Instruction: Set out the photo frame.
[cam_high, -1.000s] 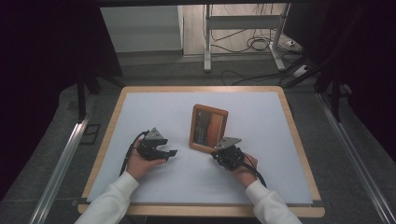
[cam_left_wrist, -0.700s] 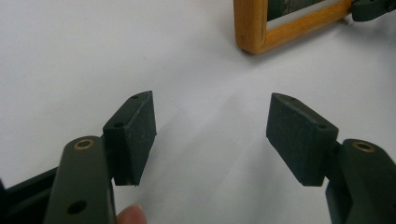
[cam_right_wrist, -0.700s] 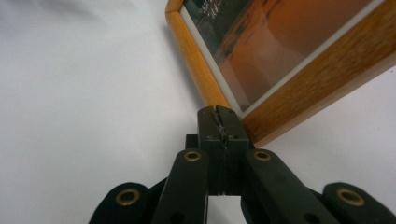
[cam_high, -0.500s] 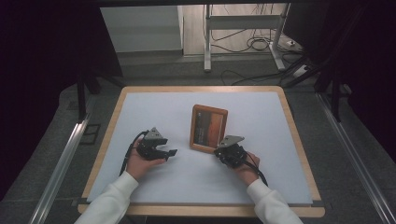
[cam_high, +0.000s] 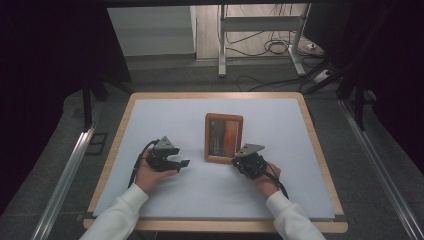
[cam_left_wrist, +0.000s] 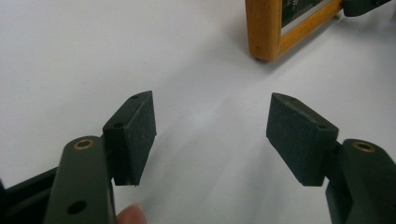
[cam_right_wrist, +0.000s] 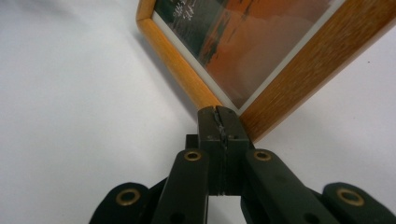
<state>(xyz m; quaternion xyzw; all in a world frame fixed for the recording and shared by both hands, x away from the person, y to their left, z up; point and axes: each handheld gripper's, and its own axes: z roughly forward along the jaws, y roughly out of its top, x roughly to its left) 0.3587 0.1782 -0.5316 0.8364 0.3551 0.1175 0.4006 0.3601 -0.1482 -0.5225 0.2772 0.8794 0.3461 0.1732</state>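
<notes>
High view: picture frame (cam_high: 223, 138) flat, long axis apparently toward table's far edge (cam_high: 215, 95)

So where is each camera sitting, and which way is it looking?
High view: above the person's side, looking forward and down at the white wooden-rimmed table; both forearms, hands and tongs show.
Left gripper view: on the left tongs, jaws apart, facing the tabletop.
Right gripper view: on the right tongs, jaws together at the frame's corner.
All share the orange-pictured wooden photo frame.
</notes>
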